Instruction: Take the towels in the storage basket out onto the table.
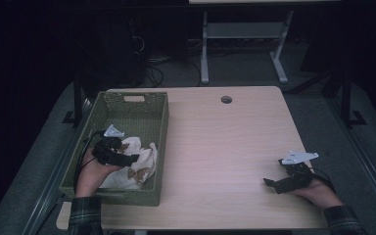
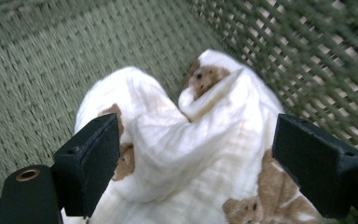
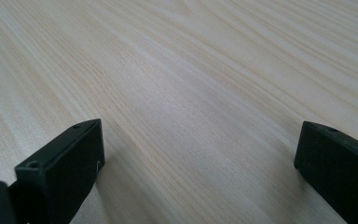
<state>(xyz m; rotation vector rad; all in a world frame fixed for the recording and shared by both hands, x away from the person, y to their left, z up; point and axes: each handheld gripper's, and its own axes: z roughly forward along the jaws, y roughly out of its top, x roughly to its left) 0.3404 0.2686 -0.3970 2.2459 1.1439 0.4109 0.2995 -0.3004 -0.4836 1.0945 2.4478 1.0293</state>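
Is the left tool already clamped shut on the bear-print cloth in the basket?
No, the left tool stands open, its jaws wide apart on either side of the bear-print cloth inside the green basket.

Soft, crinkled white cloth [image 2: 186,154] with brown bear print, matt, olive-green basket [image 1: 159,122] of rough woven weave with open lattice walls, pale wood-grain tabletop [image 3: 205,79], smooth with faint sheen, matt black hard jaws on each hand-held gripper

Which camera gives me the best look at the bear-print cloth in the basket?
The left gripper view: the cloth lies bunched and close between the left gripper's open jaws, bear prints clear. The high view shows it small in the basket, partly behind that gripper. The right gripper view faces bare table.
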